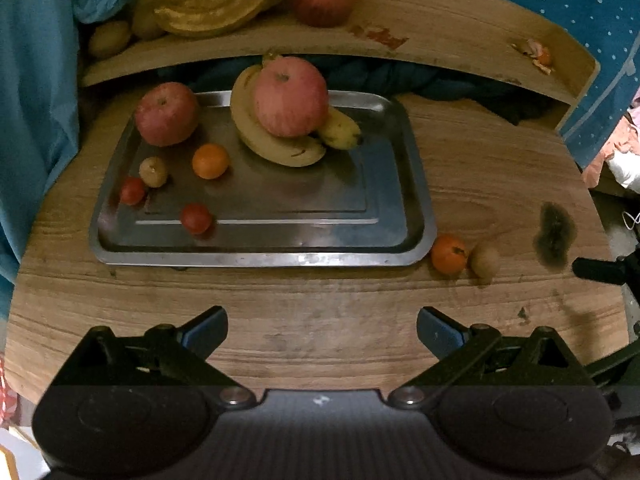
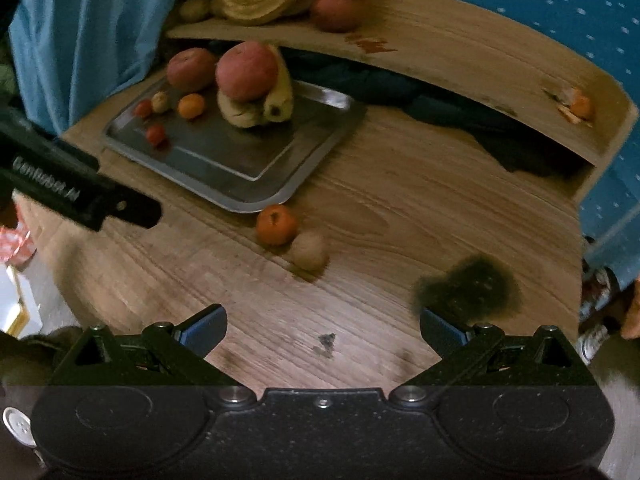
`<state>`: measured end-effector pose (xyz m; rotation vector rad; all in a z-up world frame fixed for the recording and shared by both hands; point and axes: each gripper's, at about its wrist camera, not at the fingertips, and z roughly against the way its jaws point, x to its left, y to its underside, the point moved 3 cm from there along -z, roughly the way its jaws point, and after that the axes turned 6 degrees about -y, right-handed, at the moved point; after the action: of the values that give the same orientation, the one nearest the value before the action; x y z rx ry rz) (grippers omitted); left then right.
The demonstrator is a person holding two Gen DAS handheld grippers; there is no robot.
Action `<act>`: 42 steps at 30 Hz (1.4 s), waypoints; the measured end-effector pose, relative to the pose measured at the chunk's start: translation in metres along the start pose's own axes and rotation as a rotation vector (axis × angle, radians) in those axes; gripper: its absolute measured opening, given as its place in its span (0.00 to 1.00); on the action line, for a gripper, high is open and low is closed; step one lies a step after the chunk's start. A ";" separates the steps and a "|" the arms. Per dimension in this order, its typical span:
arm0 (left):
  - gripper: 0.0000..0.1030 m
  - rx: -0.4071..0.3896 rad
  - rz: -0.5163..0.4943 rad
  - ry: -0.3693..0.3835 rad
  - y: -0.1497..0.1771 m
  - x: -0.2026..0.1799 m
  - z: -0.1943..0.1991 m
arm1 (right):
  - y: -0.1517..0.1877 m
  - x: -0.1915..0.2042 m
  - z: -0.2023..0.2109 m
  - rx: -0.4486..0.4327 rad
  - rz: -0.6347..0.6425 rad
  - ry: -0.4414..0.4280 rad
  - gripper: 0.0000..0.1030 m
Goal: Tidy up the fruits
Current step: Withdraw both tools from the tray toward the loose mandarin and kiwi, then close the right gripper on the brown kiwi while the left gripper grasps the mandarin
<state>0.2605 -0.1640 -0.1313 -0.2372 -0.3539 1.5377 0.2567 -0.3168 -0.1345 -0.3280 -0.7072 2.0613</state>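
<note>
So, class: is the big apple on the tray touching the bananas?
Touching. The left wrist view shows the apple resting on top of the bananas with no gap between them.

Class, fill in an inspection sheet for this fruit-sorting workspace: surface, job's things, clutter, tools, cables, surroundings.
Surface: wooden table, with a dark stain near its right edge.
Job's things: metal tray holding two apples, a banana bunch, an orange, a small brown fruit and two small red fruits; one apple sits on the bananas. A loose orange and brown fruit lie touching on the table off the tray's near right corner.
Clutter: orange peel scraps on the raised shelf.
Tools: left tool open, empty; right tool open, empty.
Cables: nothing seen.
Surroundings: more bananas and apples on the shelf; blue cloth at left.
</note>
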 end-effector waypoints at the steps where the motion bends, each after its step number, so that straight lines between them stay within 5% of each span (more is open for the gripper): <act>1: 1.00 0.005 0.005 0.004 -0.001 -0.002 -0.001 | 0.000 0.000 -0.002 0.004 0.008 -0.007 0.99; 18: 1.00 0.073 0.016 0.016 -0.010 -0.030 -0.023 | 0.001 -0.014 -0.021 0.059 0.039 -0.039 0.99; 32: 1.00 0.104 0.119 0.084 -0.015 -0.038 -0.027 | -0.001 -0.013 -0.023 -0.071 0.046 -0.030 0.99; 42: 0.90 0.123 0.151 0.147 -0.021 -0.049 -0.035 | -0.010 -0.011 -0.029 -0.125 0.105 -0.051 0.71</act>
<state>0.2931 -0.2111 -0.1599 -0.2829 -0.1269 1.6729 0.2837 -0.3118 -0.1519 -0.3917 -0.8681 2.1354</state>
